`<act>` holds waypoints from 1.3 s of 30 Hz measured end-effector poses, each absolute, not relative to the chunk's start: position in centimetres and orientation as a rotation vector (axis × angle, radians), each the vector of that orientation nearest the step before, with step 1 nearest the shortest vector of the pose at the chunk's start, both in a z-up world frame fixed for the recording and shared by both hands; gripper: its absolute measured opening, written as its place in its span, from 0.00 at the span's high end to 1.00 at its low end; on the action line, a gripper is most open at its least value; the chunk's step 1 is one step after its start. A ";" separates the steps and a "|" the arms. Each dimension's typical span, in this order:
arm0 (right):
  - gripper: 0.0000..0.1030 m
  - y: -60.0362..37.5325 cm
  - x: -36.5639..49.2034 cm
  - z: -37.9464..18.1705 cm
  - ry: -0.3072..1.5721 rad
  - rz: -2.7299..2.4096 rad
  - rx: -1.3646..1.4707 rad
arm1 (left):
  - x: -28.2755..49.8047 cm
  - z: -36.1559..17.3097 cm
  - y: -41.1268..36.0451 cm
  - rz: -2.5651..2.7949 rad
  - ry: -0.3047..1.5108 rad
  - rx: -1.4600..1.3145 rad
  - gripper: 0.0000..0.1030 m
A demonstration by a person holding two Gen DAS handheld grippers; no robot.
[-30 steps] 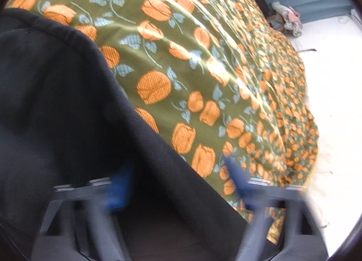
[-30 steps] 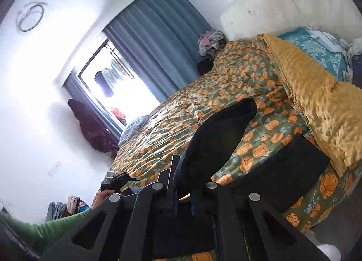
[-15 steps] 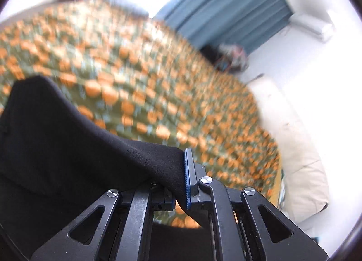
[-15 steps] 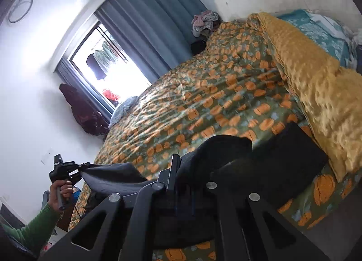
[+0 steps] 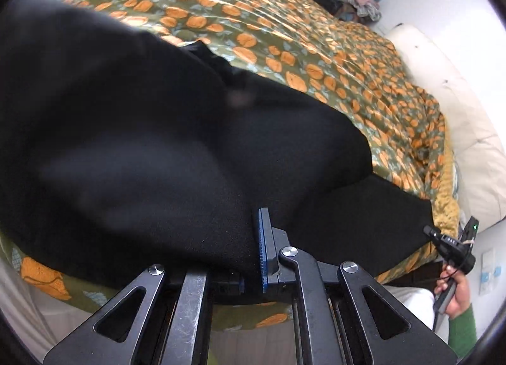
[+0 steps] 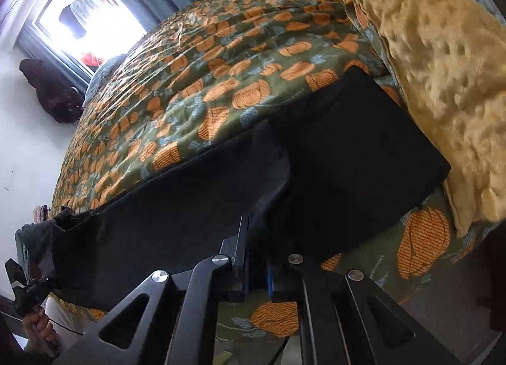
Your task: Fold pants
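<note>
Both tongs, left tongs [image 5: 253, 257] and right tongs [image 6: 256, 257], are clenched on the black pants [image 5: 164, 143] draped ahead over the pumpkin-print bedspread [image 5: 284, 36]; uneven pulling could slip the cloth, skewing the fold.

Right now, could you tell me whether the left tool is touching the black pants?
Touching. The left wrist view shows the left tool shut on the pants, with black cloth pinched against its blue pad.
</note>
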State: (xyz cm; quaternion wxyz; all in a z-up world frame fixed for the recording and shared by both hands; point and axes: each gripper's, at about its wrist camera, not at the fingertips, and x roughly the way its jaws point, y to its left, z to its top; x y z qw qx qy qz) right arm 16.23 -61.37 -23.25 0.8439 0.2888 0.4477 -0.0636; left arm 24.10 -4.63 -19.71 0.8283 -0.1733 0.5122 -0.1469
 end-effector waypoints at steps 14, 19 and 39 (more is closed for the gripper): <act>0.93 -67.3 15.1 -22.6 0.932 -0.396 0.502 | 24.1 -23.1 -12.0 -0.432 1.160 -0.226 0.91; 0.93 -67.7 14.9 -22.9 0.936 -0.406 0.509 | 23.8 -23.2 -12.0 -0.435 1.170 -0.224 0.91; 0.93 -67.7 15.0 -23.5 0.950 -0.410 0.521 | 24.3 -24.0 -12.2 -0.445 1.194 -0.261 0.91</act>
